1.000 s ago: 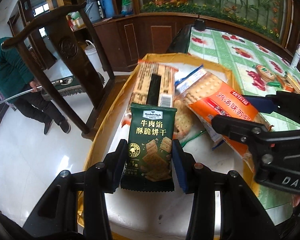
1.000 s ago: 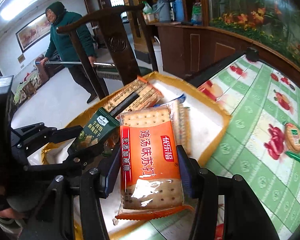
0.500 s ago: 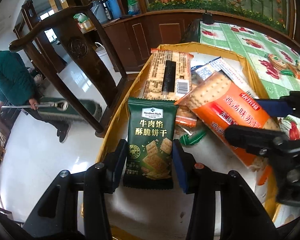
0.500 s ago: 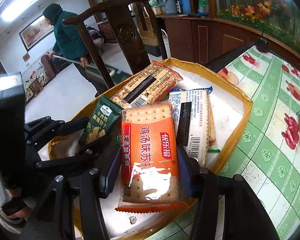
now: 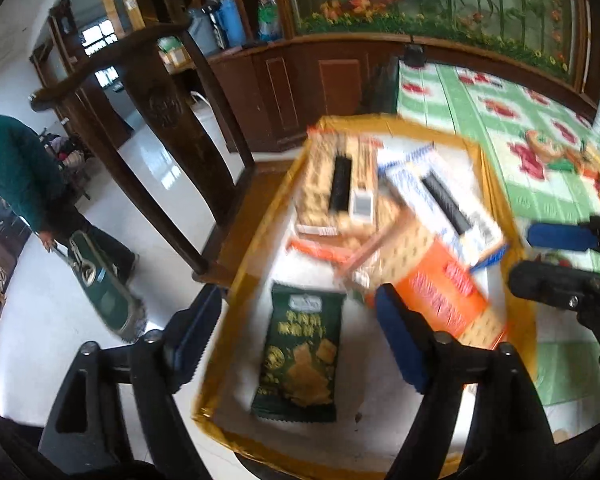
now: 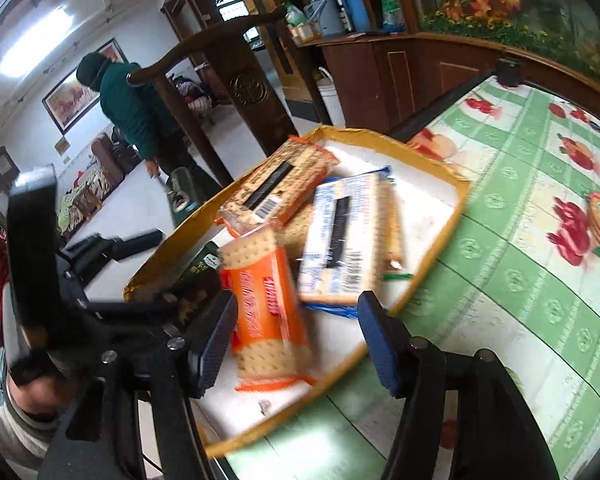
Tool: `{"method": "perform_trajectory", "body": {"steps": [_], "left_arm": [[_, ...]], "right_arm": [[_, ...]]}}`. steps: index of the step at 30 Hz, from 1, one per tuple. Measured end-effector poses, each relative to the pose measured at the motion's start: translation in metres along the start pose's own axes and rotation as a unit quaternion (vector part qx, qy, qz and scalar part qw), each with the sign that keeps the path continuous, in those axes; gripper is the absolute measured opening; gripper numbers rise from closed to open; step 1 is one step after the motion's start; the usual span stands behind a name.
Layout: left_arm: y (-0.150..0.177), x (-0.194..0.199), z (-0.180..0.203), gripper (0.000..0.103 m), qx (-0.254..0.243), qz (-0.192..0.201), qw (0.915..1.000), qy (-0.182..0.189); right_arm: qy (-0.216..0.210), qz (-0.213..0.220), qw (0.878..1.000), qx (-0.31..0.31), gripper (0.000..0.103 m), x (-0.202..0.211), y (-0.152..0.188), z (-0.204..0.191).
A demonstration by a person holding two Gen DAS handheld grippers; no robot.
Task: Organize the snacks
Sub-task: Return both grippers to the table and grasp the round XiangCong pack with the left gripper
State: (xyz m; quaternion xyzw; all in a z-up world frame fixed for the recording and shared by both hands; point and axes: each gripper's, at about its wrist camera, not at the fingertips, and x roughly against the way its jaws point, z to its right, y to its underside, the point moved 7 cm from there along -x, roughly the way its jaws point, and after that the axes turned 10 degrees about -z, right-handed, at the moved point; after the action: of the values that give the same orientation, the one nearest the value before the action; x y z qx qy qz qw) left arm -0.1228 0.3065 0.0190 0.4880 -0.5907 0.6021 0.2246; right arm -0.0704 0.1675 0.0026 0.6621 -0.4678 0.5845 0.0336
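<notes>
The left gripper [image 5: 290,342] was recorded spread, its jaws just opened, with the green biscuit packet [image 5: 298,350] lying flat and released between them near the front edge of the gold-rimmed tray [image 5: 256,248]. The right gripper [image 6: 296,340] was likewise parted, jaws just widened, the orange cracker pack [image 6: 266,308] lying loose between them. Two further cracker packs [image 6: 276,192] were noted toward the tray's far edge.
</notes>
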Motion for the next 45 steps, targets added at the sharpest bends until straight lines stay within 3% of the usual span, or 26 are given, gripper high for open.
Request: {"method": "perform_trajectory", "body": {"steps": [3,7,14,24,34,39,45], "left_arm": [[-0.015,0.008,0.003,0.083,0.010,0.010,0.9998,0.011],[-0.036,0.012,0.032,0.086,0.009,0.006,0.9972,0.074],[-0.068,0.011,0.118,0.086,-0.039,-0.013,0.9906,0.131],[-0.127,-0.009,0.234,0.086,-0.052,-0.054,0.9789,0.190],[-0.176,-0.067,0.334,0.086,-0.045,-0.108,0.9739,0.195],[-0.187,-0.083,0.357,0.086,-0.027,-0.111,0.9740,0.195],[-0.194,-0.088,0.378,0.086,-0.042,-0.106,0.9759,0.187]], "right_arm": [[-0.001,0.015,1.000,-0.019,0.063,0.011,0.003,0.017],[0.017,0.022,0.998,-0.050,0.063,0.024,0.013,0.049],[0.069,0.028,0.991,-0.108,0.063,0.053,0.040,0.121],[0.121,0.039,0.978,-0.164,0.063,0.103,0.076,0.201],[0.157,0.060,0.965,-0.203,0.067,0.144,0.084,0.262],[0.151,0.062,0.963,-0.213,0.067,0.148,0.086,0.276],[0.155,0.061,0.962,-0.215,0.067,0.148,0.079,0.289]]}}
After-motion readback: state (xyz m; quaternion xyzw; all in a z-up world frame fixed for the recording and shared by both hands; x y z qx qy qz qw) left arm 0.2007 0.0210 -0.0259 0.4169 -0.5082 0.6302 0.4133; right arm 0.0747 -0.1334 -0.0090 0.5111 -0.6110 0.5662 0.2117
